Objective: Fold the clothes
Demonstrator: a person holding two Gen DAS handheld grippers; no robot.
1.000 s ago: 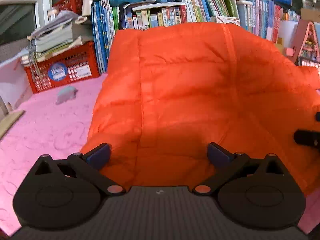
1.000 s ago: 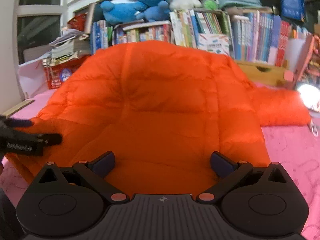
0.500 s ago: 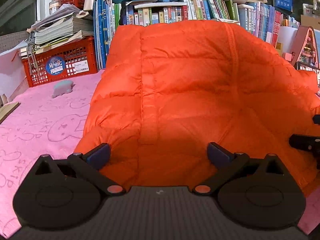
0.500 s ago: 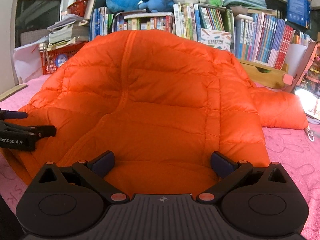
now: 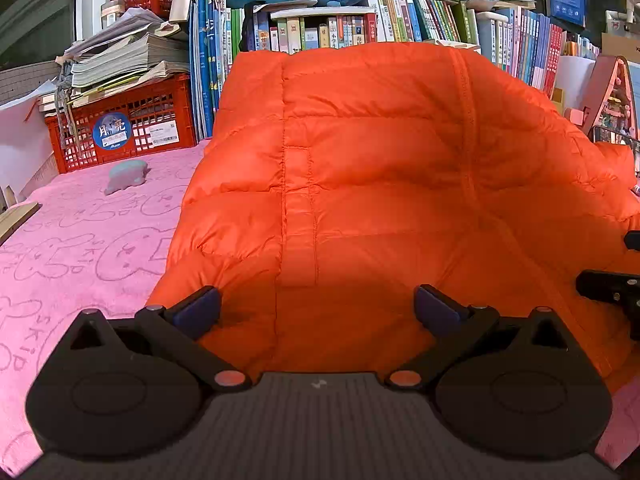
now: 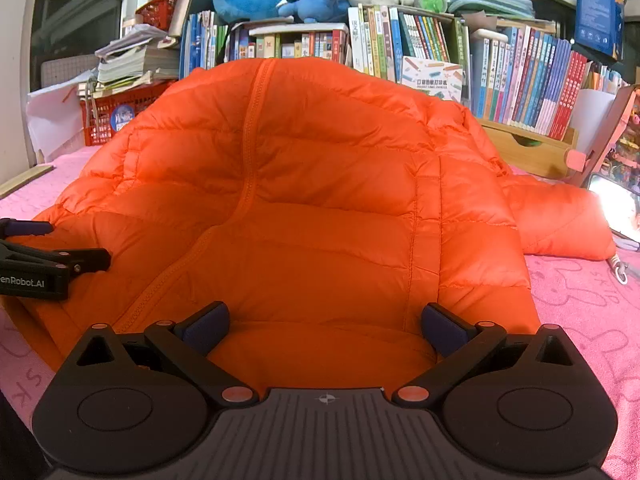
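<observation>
Both tongs spread wide, nothing gripped. Left tongs [image 5: 317,305] sit at the near hem of the orange down jacket [image 5: 384,184], toward its left edge; right tongs [image 6: 325,322] sit at the same hem, toward the right edge. Each is visible at the margin of the other's view. I cannot tell whether the blue pads [image 6: 206,326] touch the fabric or hover just above it.

Jacket lies on the pink towel [image 5: 80,240] covering the table, body mounded high, one sleeve [image 6: 560,220] trailing off to the right.

Risks, as I judge them:
- Shell looks slick and puffy. If I close on the top layer only, the lower layer stays behind and the fold comes out skewed.
- Closing too shallow on the hem: fabric likely slips out once lifted, since trapped air pushes back.
- Closing too deep may catch the towel too and drag it.
- Uneven lift between the two sides would twist the body.
- The loose sleeve could sweep toward the lit phone [image 6: 612,208] beside it.
- Books [image 6: 400,52] stand close behind; an overlong forward fold could strike them.
</observation>
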